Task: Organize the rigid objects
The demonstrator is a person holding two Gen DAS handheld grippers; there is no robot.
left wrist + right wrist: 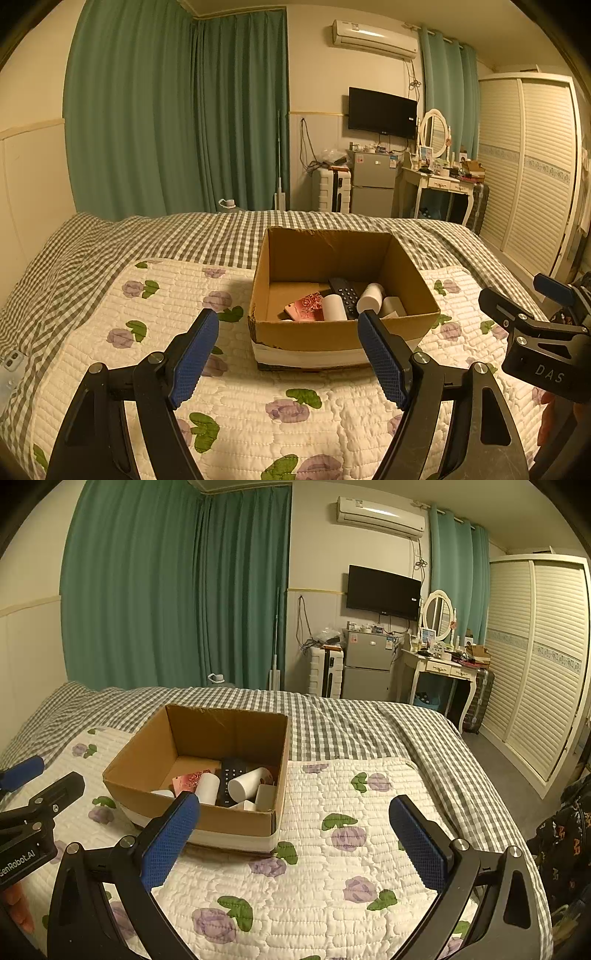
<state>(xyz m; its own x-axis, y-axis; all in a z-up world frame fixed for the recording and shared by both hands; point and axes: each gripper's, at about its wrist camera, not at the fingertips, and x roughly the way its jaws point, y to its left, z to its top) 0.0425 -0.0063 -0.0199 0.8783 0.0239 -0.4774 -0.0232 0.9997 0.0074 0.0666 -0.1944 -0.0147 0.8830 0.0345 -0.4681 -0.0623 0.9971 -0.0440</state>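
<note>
An open cardboard box (325, 334) stands on the bed; it also shows in the right wrist view (236, 819). Inside lie a black remote (343, 291), several white cylinders (369, 299) and a red patterned item (306, 308). In the right wrist view the remote (231, 775), a white cylinder (247, 782) and the red item (188, 780) show too. My left gripper (288, 354) is open and empty, just in front of the box. My right gripper (295, 842) is open and empty, to the right of the box's near corner.
A floral quilt (258, 387) covers the near bed over a grey checked sheet (207, 236). Beyond the bed are green curtains (166, 110), a small fridge (373, 184), a dressing table (439, 182) and a wardrobe (528, 166). The right gripper's body (535, 339) shows at the left view's right edge.
</note>
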